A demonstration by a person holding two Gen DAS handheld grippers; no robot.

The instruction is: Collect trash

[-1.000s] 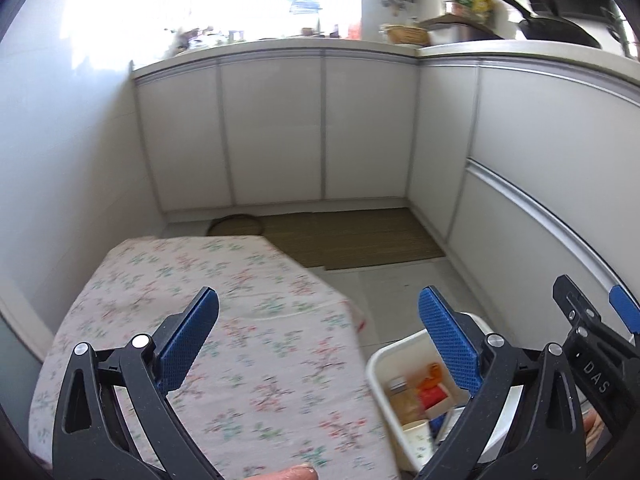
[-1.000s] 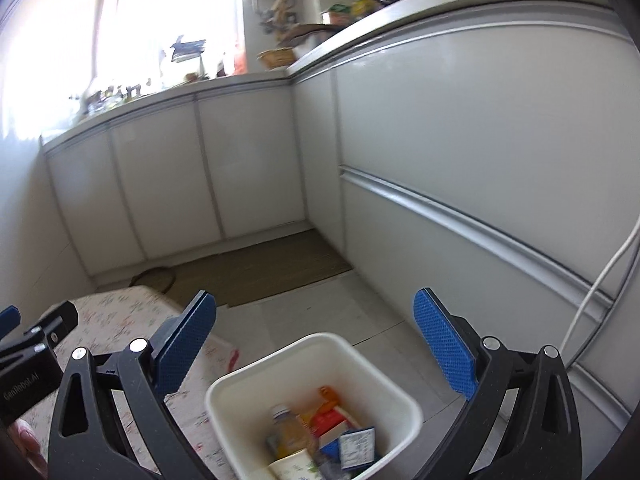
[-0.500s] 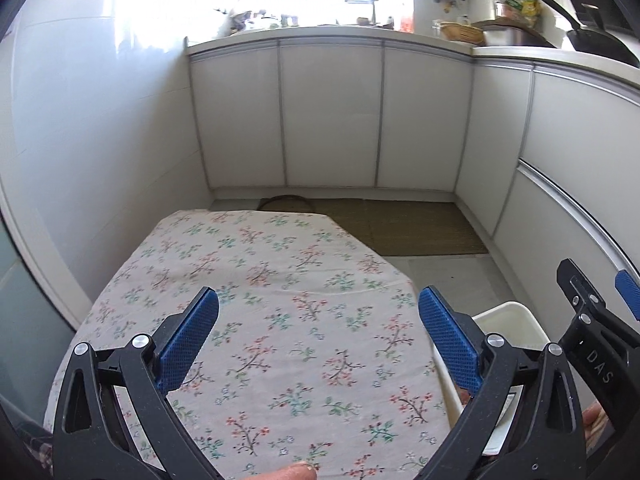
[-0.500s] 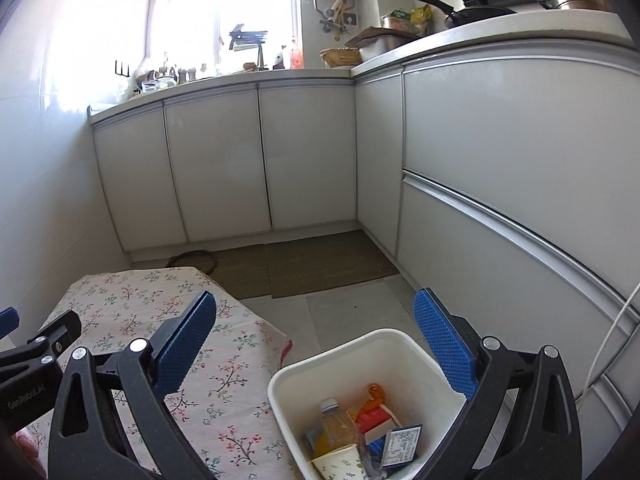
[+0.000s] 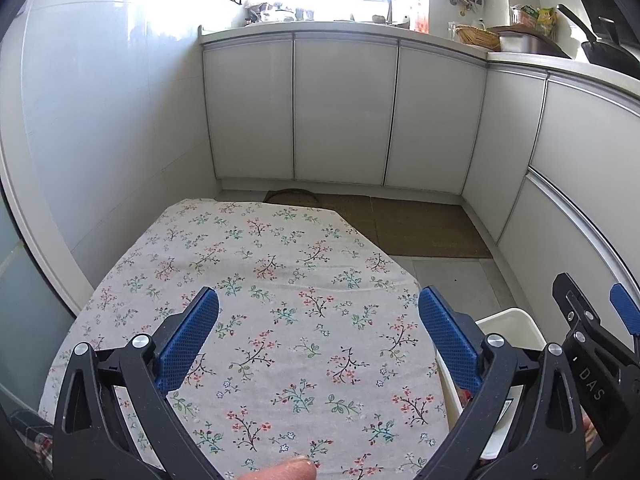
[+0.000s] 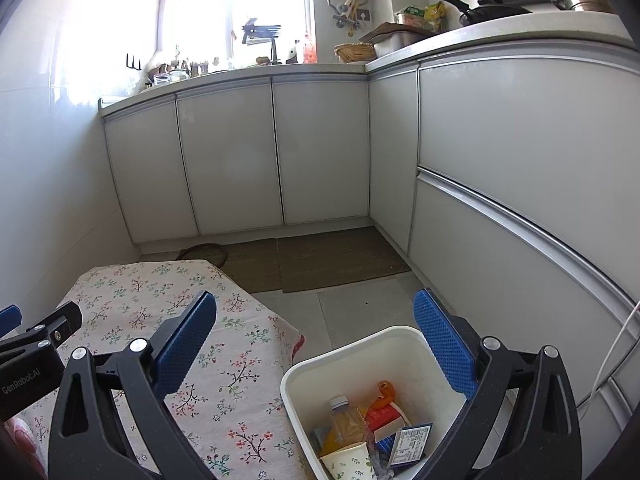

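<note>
Left gripper (image 5: 318, 338) was wide, holding nothing, above the floral tablecloth (image 5: 256, 264). Right gripper (image 6: 314, 338) was also wide and unloaded, above the white bin (image 6: 304, 376), which stood just beside the tablecloth. Bottle (image 6: 346, 424), paper cup (image 6: 348, 460) and cartons (image 6: 384, 420) lay inside the bin.
</note>
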